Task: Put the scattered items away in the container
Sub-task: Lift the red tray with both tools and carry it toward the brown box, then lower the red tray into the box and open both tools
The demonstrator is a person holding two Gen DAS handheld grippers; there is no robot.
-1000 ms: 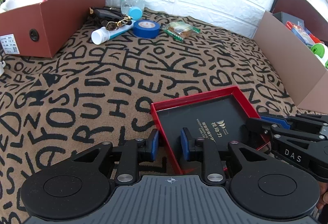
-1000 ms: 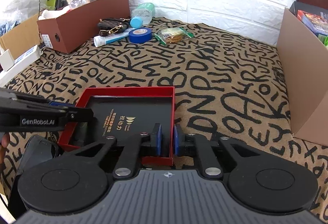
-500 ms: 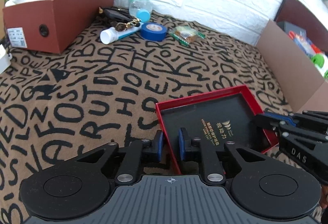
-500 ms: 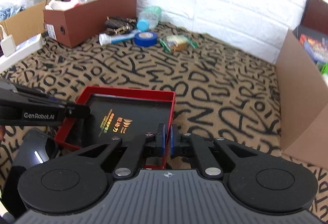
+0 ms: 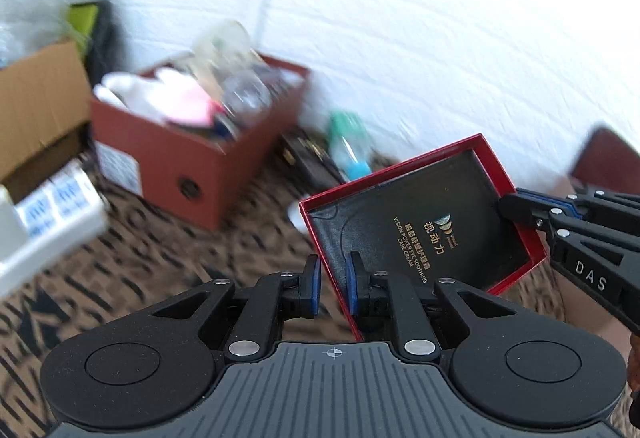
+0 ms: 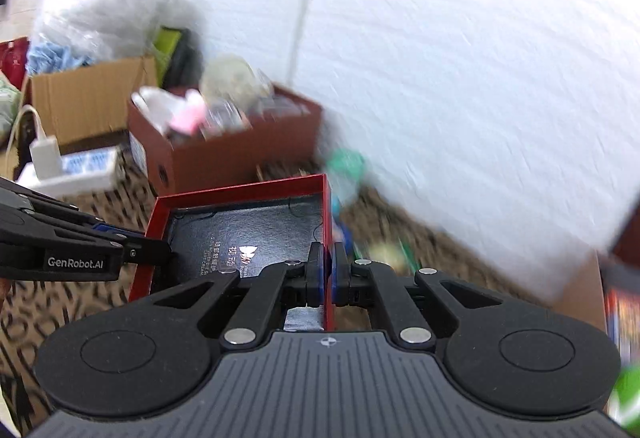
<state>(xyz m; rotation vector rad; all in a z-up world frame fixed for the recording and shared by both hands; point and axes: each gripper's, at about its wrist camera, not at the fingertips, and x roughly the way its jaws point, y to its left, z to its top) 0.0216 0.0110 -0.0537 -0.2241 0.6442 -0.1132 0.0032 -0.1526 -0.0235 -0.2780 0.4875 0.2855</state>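
Observation:
A shallow red box (image 5: 420, 213) with a black lining and gold print hangs tilted above the patterned cloth, held from both sides. My left gripper (image 5: 334, 278) is shut on its left wall, with the red edge between the blue pads. My right gripper (image 6: 329, 258) is shut on the opposite wall and shows in the left wrist view as black fingers (image 5: 520, 207) at the box's far right edge. The red box (image 6: 248, 230) fills the middle of the right wrist view, with the left gripper (image 6: 160, 252) at its left wall. The brown shoebox (image 5: 192, 157) stands behind, full of items.
A cardboard box (image 5: 36, 93) and a white power strip (image 5: 52, 213) lie at the left. A green bottle (image 5: 348, 141) and a dark pouch (image 5: 304, 157) sit by the white brick wall. The brown shoebox (image 6: 240, 153) is blurred; another cardboard box (image 6: 580, 294) stands right.
Both grippers closed on the red box's side walls, then raised it off the cloth together. The box now tilts and both views point higher, toward the shoebox and wall.

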